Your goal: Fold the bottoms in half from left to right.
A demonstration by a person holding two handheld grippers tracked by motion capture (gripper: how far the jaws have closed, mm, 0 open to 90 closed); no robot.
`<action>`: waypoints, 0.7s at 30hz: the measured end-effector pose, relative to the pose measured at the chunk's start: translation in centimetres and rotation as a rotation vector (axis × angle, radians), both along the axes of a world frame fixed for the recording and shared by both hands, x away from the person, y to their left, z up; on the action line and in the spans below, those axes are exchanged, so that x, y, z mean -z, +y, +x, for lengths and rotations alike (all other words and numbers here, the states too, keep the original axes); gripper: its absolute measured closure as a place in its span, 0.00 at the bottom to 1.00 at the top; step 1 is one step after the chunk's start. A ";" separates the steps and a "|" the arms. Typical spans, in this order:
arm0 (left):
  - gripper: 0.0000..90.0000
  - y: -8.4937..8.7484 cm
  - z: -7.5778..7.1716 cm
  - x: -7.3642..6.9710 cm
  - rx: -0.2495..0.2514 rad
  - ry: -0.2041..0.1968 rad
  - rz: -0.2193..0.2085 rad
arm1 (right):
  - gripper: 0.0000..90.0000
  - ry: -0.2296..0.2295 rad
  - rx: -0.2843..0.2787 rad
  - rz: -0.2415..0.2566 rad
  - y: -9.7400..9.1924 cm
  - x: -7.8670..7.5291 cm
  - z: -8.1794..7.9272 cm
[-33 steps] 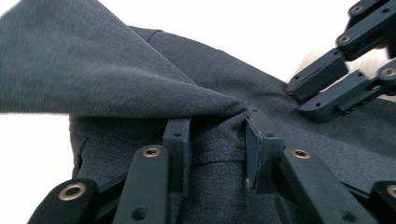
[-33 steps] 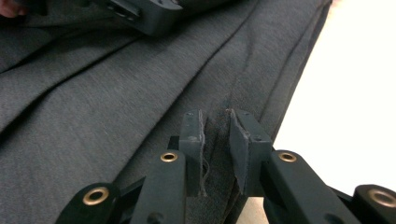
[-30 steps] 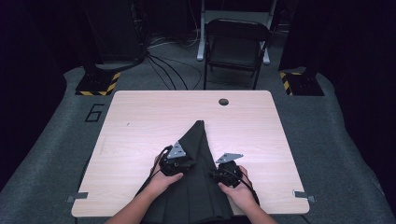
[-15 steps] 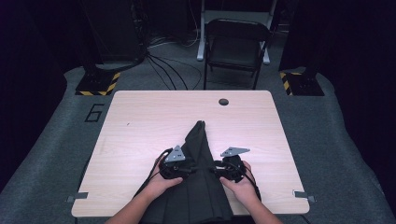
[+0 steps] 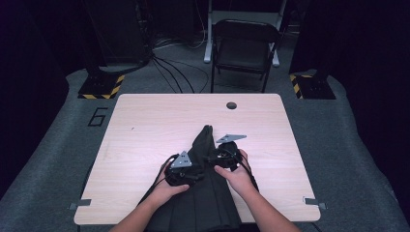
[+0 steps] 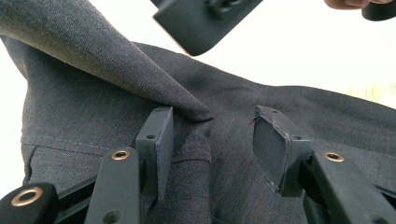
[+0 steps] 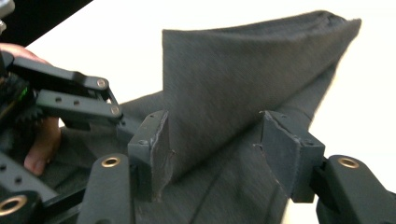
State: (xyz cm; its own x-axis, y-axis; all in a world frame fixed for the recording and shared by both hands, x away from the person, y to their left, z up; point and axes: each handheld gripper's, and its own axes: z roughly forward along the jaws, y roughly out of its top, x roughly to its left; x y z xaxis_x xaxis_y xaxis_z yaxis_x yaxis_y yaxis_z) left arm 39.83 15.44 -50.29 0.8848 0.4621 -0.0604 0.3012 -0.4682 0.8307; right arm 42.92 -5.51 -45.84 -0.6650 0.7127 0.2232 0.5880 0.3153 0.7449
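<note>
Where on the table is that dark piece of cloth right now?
In the high view the dark cloth lies at the table's near edge, about the middle, between the left gripper and right gripper, its tip pointing toward the chair.

Matt dark-grey woven cloth garment [image 5: 208, 193] on a smooth pale wood-grain table [image 5: 145, 130]

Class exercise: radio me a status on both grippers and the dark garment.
Left gripper open over the garment, jaws just opening. Right gripper open, fold standing between its jaws, just opening. Nothing in the way.
</note>
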 end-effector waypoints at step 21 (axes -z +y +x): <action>0.52 -0.4 -0.6 -0.2 0.055 -0.036 0.003 | 0.57 -0.011 0.136 -0.089 2.3 -1.0 1.2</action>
State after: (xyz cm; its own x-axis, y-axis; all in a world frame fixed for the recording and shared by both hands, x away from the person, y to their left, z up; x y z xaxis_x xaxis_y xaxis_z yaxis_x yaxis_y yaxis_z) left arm 39.26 15.04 -50.10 0.9104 0.4128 -0.0264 0.2446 -0.4857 0.8392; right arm 44.09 -3.19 -44.83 -0.5634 0.8127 0.1484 0.6215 0.2986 0.7242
